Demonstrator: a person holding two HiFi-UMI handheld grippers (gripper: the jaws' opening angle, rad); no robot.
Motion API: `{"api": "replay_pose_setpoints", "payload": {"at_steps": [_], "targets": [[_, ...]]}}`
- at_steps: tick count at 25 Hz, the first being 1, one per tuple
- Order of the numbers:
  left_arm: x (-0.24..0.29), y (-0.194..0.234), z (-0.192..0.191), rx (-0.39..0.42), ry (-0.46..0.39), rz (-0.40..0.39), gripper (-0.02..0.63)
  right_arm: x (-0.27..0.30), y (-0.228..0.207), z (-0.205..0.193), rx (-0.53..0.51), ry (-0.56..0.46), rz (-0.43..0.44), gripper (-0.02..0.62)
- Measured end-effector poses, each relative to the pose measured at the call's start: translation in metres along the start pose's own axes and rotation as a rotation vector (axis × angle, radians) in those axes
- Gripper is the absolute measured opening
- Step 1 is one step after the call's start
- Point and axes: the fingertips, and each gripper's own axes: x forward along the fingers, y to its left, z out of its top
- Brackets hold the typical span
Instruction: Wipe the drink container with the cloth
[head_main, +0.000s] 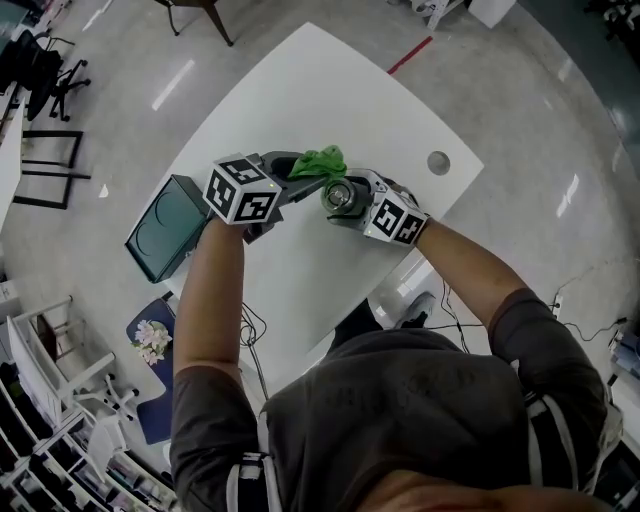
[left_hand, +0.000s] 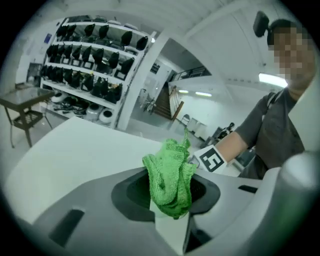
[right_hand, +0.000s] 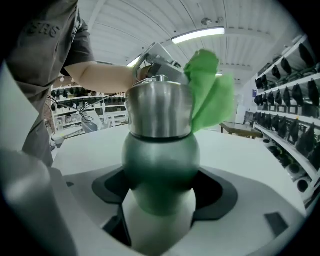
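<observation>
Your left gripper (head_main: 304, 176) pinched the cloth (head_main: 321, 160) just beside the bottle (right_hand: 160, 145); your right gripper (head_main: 349, 200) clamped that bottle over the desk (head_main: 330, 90).

A white table (head_main: 330, 90) fills the middle; a grey round disc (head_main: 438, 162) lies on it toward two o'clock; a dark green box (head_main: 165, 228) sits beside its edge at nine o'clock; a red floor stripe (head_main: 410, 55) shows at one o'clock.
</observation>
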Motion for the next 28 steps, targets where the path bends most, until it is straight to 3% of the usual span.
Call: {"api": "replay_pose_setpoints", "payload": {"at_steps": [10,13,16,21,28], "targets": [[0.056,-0.031,0.018,-0.051,0.215,-0.413,0.109,-0.001,-0.001,0.003,-0.008,-0.006,0.005,0.364],[0.061,-0.036,0.018,-0.07,0.256,-0.492,0.109,-0.003,0.0,0.002,-0.007,-0.005,0.008,0.364],[0.05,-0.027,0.02,-0.126,0.208,-0.497,0.109,-0.004,-0.001,0.003,-0.008,-0.005,0.018,0.364],[0.007,-0.007,0.002,-0.252,0.043,-0.439,0.109,-0.005,-0.001,0.001,0.003,-0.009,0.027,0.364],[-0.021,-0.032,-0.049,-0.343,-0.106,-0.358,0.109,-0.001,0.003,-0.003,0.019,0.006,0.03,0.364]]}}
